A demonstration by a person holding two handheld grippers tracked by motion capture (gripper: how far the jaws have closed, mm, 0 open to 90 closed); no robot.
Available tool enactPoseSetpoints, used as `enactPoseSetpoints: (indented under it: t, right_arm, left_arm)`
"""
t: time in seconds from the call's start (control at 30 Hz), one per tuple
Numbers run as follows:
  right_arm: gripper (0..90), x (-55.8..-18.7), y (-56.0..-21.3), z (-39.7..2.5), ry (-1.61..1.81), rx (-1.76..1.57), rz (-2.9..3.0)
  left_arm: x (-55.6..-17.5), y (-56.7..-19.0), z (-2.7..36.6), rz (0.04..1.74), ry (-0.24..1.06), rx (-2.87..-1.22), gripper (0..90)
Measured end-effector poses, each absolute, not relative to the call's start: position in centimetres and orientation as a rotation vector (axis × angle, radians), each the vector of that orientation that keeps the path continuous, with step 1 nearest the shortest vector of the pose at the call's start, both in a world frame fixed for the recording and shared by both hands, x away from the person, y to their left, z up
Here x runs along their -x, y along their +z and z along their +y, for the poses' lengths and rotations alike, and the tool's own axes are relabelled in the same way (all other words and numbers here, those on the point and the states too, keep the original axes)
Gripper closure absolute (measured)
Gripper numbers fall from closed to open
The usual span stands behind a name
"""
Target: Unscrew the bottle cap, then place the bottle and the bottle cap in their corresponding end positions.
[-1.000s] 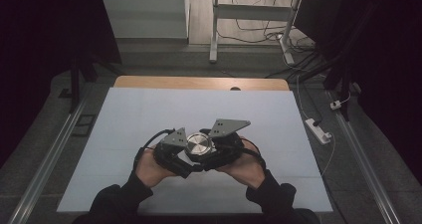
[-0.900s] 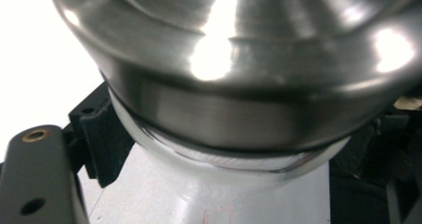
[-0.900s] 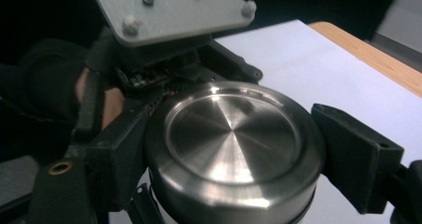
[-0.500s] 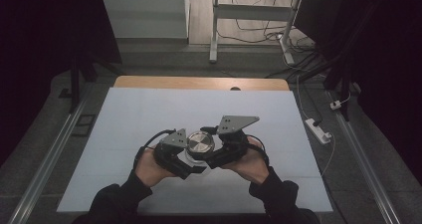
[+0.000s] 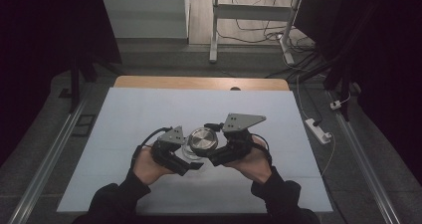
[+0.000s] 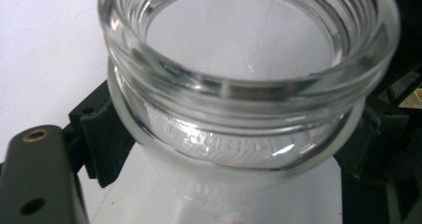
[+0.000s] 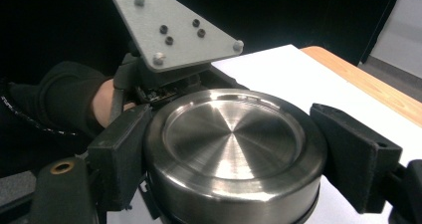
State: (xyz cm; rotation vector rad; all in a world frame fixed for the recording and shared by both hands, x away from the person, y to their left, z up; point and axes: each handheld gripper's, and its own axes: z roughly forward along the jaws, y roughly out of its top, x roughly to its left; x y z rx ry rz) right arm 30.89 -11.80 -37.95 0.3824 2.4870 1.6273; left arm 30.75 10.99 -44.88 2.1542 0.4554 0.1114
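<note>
Fingers clamp steel lid; jar open.

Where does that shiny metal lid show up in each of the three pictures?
High view: the metal lid sits mid-table between the two hands.
Right gripper view: the lid sits centre, clamped by the right claw.
Left gripper view: not in it; the glass jar is.
Shared landmark: the white table.

Black sleeves; grey three-cornered plates, black cables.
</note>
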Motion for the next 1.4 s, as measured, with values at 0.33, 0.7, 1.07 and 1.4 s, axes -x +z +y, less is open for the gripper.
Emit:
enactPoseSetpoints:
  t: [0.33, 0.7, 1.07, 1.4]
  right_arm:
    - [19.4, -30.6, -38.1, -12.7, 1.623, -0.389, 2.48]
    - [19.4, -29.8, -38.7, -13.7, 1.632, -0.383, 2.478]
    - [19.5, -29.1, -39.4, -13.7, 1.629, -0.367, 2.485]
    - [19.5, -28.7, -40.9, -13.3, 1.636, -0.359, 2.505]
  left_arm:
    - [-31.5, -45.1, 12.2, 0.51, 0.143, -2.158, 15.6]
    - [-32.3, -45.4, 12.8, 0.568, 0.172, -2.153, 15.6]
    - [-33.3, -45.0, 13.2, 0.586, 0.21, -2.144, 15.6]
    - [-34.5, -44.7, 13.1, 0.601, 0.225, -2.13, 15.6]
